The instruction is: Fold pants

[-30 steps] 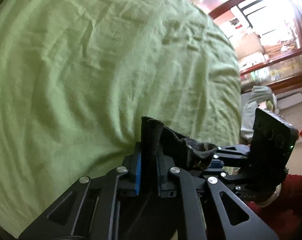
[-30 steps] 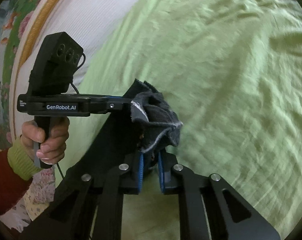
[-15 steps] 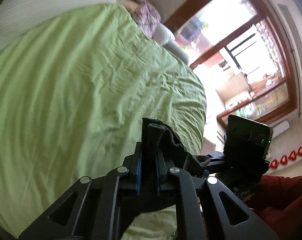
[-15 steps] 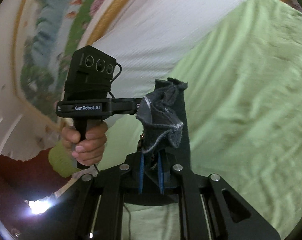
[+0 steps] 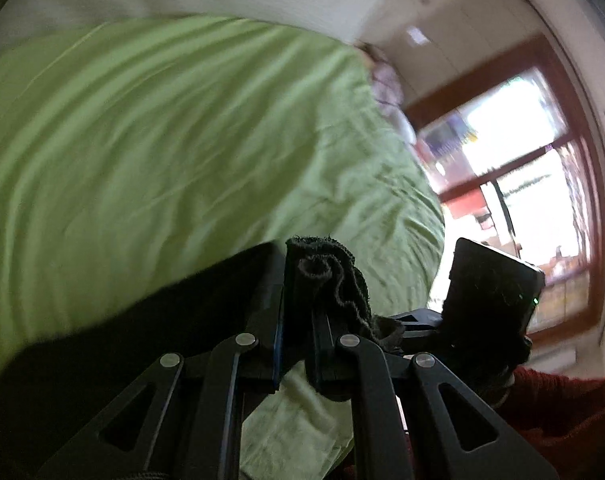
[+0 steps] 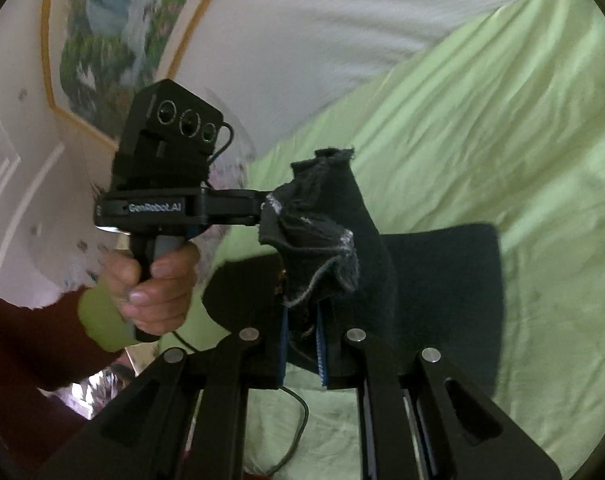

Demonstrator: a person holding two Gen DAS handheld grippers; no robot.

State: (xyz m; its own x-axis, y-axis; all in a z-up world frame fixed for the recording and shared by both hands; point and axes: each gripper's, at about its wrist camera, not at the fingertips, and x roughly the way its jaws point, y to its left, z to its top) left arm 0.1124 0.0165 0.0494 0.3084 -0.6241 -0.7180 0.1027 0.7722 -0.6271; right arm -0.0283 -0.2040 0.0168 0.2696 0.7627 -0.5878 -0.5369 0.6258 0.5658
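We see the dark charcoal fabric pants [image 6: 442, 280] lifted above the light green wrinkled bedsheet [image 6: 502, 120], their cloth hanging down toward it and spreading in a broad dark panel just over the sheet. The right gripper [image 6: 302, 344] is clenched on a bunched hem with pale stitching; the left gripper [image 5: 298, 320] is clamped on another gathered edge of the pants [image 5: 326, 276] — both held close together above the sheet [image 5: 162, 140]. Beside the pants, in the right wrist view, a bare hand [image 6: 154, 284] in a dark red sleeve grips the left tool's handle. Beyond the sheet stand a white padded headboard [image 6: 322, 40] and a red-framed window [image 5: 522, 152].
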